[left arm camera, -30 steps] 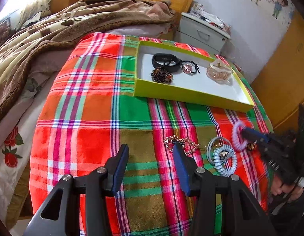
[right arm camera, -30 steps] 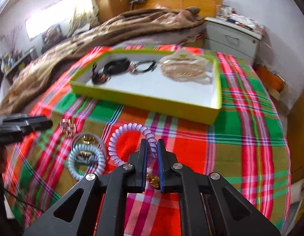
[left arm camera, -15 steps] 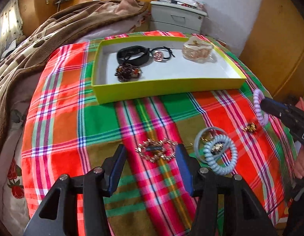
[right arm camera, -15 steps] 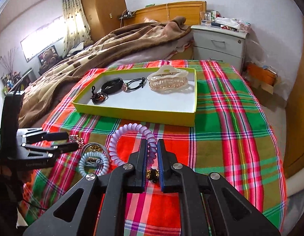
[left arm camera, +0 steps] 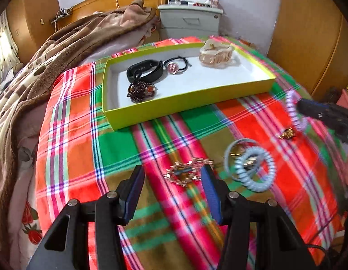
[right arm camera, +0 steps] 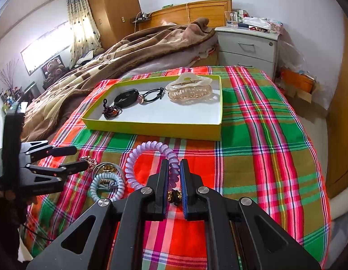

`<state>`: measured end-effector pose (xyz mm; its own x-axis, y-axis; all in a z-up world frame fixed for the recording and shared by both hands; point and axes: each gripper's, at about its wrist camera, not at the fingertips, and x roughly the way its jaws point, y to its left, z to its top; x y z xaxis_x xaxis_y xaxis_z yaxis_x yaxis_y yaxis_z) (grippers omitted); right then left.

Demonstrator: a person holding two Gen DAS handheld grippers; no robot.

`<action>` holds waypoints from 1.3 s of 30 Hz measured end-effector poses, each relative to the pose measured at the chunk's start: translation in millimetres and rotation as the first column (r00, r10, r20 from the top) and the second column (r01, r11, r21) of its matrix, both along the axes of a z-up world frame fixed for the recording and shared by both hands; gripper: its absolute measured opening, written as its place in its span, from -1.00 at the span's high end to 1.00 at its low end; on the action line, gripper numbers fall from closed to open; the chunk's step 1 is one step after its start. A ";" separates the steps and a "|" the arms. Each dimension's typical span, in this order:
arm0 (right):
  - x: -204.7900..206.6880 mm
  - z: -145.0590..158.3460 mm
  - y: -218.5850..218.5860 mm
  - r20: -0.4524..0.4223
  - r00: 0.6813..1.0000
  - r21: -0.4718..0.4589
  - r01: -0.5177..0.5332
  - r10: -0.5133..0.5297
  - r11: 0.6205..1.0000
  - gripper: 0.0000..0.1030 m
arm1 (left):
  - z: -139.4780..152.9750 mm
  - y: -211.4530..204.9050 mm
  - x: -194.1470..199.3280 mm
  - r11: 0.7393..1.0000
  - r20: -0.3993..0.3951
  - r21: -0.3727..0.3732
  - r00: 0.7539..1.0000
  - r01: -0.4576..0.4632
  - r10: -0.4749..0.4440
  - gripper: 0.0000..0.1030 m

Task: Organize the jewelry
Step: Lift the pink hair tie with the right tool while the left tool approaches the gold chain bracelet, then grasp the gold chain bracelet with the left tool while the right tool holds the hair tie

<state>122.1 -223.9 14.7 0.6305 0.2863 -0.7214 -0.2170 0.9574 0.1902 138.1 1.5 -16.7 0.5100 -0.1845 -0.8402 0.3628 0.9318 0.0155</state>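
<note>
My right gripper (right arm camera: 174,171) is clamped narrow on the lilac coil hair tie (right arm camera: 138,157), pinching its near-right arc while the rest of the loop hangs out to the left, lifted off the plaid cloth (right arm camera: 264,157). The yellow-green tray (right arm camera: 156,129) lies straight ahead of it, toward the far edge of the cloth, its long side running across my view. Inside the tray I see the big claw clip (right arm camera: 189,90) at the right end, the black band (right arm camera: 125,97), the black elastic with a charm (right arm camera: 149,96) and the dark bead bracelet (right arm camera: 111,111) toward the left end, with bare white floor along the near wall. That bare patch is what the coming move turns on, in my judgement: carry the tie forward over the near wall and let go there.

My left gripper (left arm camera: 171,184) stands wide, holding nothing, fingers either side of the gold chain bracelet (left arm camera: 187,171), which lies just ahead of the tips with its long axis across the gap (awkward for a pinch, I think). Just right of it sit the pale blue coil ties (left arm camera: 252,168), overlapping, with something gold inside the rings that I cannot make out. A small gold piece (left arm camera: 286,133) lies nearer the cloth's right edge, under the right gripper
</note>
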 end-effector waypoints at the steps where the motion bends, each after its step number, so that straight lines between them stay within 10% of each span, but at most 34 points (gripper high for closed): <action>1: -0.5 0.2 -0.2 0.000 1.000 0.000 0.001 -0.001 1.000 0.81 | -1.6 -2.3 0.5 1.000 0.006 0.016 1.000 0.022 -0.022 -0.06; 11: 1.9 -0.9 0.4 -0.005 1.000 0.000 0.011 -0.011 1.000 0.81 | -6.0 -19.0 6.3 0.992 0.027 0.054 0.993 0.115 -0.117 -0.08; 39: 7.8 2.2 3.1 0.014 1.000 0.020 0.013 -0.013 1.000 0.81 | 2.9 11.8 7.4 0.993 -0.013 -0.078 0.996 -0.089 0.088 0.23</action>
<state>129.9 -220.7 16.8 0.6445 0.2923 -0.7065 -0.2077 0.9562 0.2061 145.6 13.3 -13.8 0.5189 -0.2050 -0.8299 0.2786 0.9584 -0.0625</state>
